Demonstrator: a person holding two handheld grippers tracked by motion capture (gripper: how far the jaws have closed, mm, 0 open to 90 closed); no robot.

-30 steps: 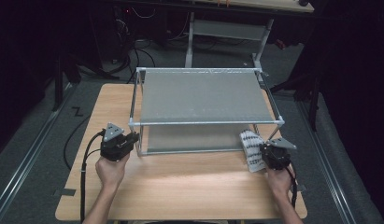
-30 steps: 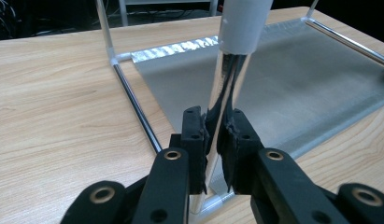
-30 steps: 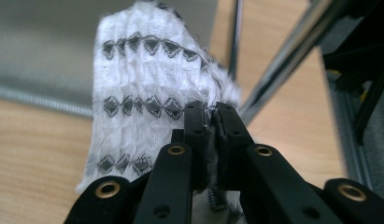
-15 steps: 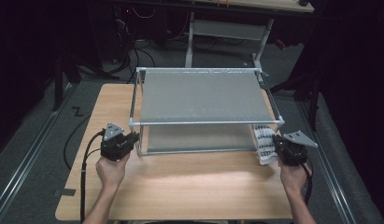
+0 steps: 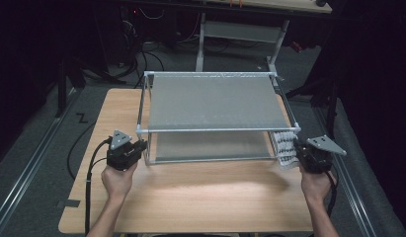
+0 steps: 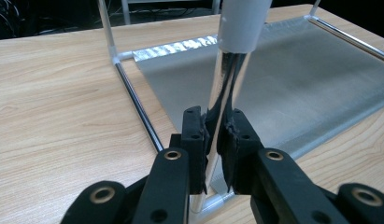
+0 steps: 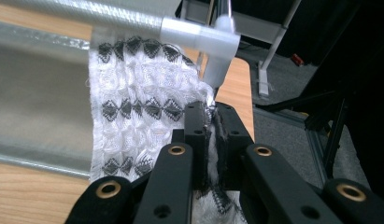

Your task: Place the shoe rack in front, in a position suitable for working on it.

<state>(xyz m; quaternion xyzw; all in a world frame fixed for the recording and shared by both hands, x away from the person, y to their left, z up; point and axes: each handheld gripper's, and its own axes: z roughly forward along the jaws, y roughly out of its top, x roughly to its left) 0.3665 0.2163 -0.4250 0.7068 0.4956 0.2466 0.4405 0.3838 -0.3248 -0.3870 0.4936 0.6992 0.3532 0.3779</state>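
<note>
Patterned cloth held at the rack's right corner

White knitted cloth with black diamond rows (image 5: 286,148) hangs at the front right corner of the two-tier metal-tube rack with grey mesh shelves (image 5: 210,101) on the pale wooden desk (image 5: 190,197) in the high view. The right gripper (image 5: 302,150) pinches it there; the left gripper (image 5: 139,147) meets the rack's front left post.

Left gripper view: the left gripper (image 6: 216,135) is clamped on the shiny upright post (image 6: 227,79).

Right gripper view: the right gripper (image 7: 210,123) is closed on the cloth (image 7: 138,121), just below the white plastic corner joint (image 7: 206,39).
</note>
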